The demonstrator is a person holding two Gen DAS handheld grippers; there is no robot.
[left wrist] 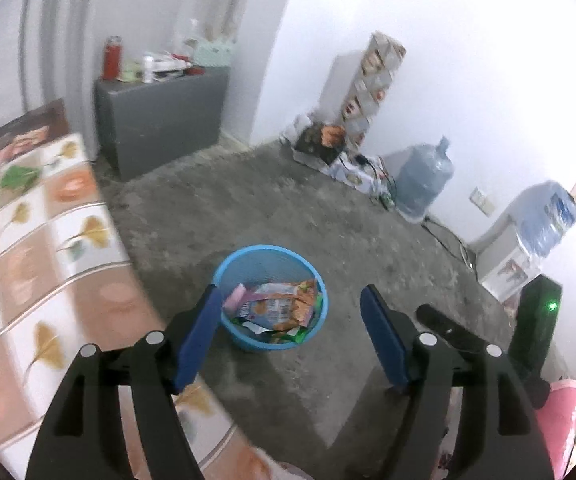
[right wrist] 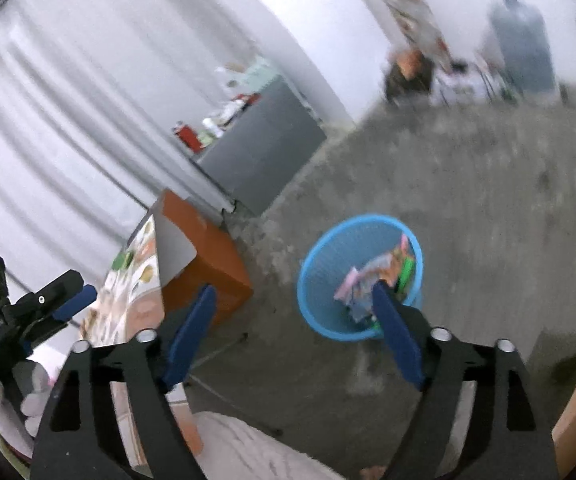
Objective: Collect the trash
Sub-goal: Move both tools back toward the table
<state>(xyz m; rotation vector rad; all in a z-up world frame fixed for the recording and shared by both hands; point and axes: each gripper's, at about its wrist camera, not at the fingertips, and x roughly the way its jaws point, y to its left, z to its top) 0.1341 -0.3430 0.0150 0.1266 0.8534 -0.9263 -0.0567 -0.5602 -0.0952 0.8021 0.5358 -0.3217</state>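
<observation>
A basket stands on the floor just right of the surface, with wrappers inside it. Behind it a cabinet sits against the wall, and a water bottle stands well apart to the right.

In the right wrist view the right pad of the right gripper covers part of the wrappers in the blue basket, and the water jug far beyond the jaws is smeared by blur. In the left wrist view a pink thing right of the jaws is cut off by the edge, and the small items on the grey cabinet far ahead are too blurred to name.
</observation>
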